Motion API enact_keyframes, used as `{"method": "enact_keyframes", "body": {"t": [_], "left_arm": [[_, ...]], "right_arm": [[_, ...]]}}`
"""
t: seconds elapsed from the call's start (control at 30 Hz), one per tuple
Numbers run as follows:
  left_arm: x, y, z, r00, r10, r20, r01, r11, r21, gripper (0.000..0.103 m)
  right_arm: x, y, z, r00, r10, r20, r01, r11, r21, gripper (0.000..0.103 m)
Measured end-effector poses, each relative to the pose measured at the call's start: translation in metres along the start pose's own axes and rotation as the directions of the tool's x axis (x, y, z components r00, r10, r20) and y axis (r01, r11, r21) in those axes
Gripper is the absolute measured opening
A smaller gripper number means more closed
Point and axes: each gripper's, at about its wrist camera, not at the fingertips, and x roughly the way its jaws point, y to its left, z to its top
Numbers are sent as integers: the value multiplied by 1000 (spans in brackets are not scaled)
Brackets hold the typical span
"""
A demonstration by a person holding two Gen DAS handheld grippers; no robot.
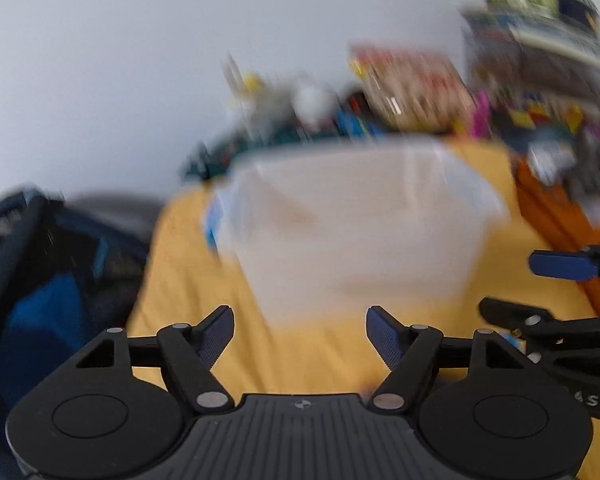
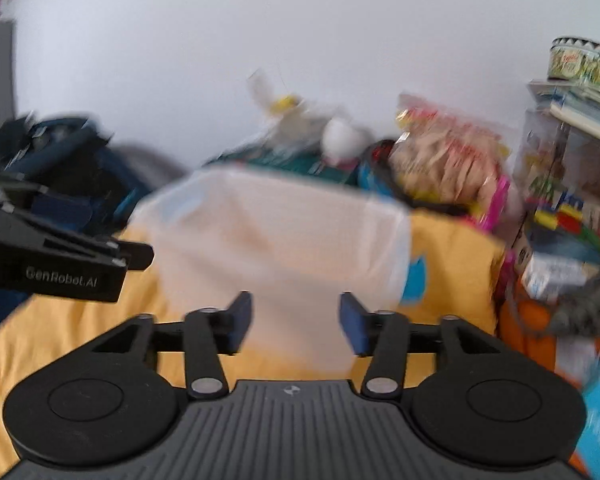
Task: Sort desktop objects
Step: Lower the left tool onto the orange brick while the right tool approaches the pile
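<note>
Surface: yellow cloth [image 1: 172, 264] covers the desk; both views smeared by motion, detail poor.
Back edge clutter: snack bag [image 2: 448, 160], book stack [image 2: 580, 120] topped by a round tin [image 2: 584, 62], toy boxes at the right edge; dark blue bag [image 1: 40, 264] off the left edge.
Bin: translucent plastic container [image 1: 360, 232], middle of the cloth, upright, open top; seems empty, though blur hides the floor.
Left gripper [image 1: 300, 334]: jaws wide, nothing between the pads, near edge of the cloth, just short of the bin.
Right gripper [image 2: 296, 322]: jaws moderately apart, empty, beside the left one, facing the same bin.
Step, my reading: start of sorting; nothing picked yet.
Doing it well: settle the hands first, choose one loose item from the back edge, keep the grippers from crossing, approach low, close squarely.
</note>
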Motion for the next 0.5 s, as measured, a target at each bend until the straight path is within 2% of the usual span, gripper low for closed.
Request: {"method": "enact_keyframes", "body": {"t": [0.07,0.17,0.23,0.3,0.37,0.43,0.5], "left_arm": [[0,0,-30,996,-59,-68,56,998,-32,76],[-4,0,-74,980,-131,-147,112,985,-130,76],[-9,-1,-94,977,-135,-165,110,982,-153,76],[-15,-6,-106,977,-115,-177,94,988,-123,76],[-18,-10,-111,979,-85,-187,71,994,-82,76],[-20,-9,-115,977,-84,-194,71,995,-72,76],[-17,-9,-119,974,-99,-205,82,992,-92,76]], "right_arm": [[-1,6,-31,994,40,-99,-41,999,-14,61],[-8,11,-69,982,89,-168,-92,996,-6,61],[-12,15,-88,974,101,-203,-101,995,11,61],[-20,18,-102,973,109,-204,-108,994,20,62],[-25,20,-105,974,111,-198,-108,994,27,74],[-37,23,-109,987,75,-139,-77,997,-5,96],[-48,30,-111,995,66,-69,-71,995,-74,98]]}}
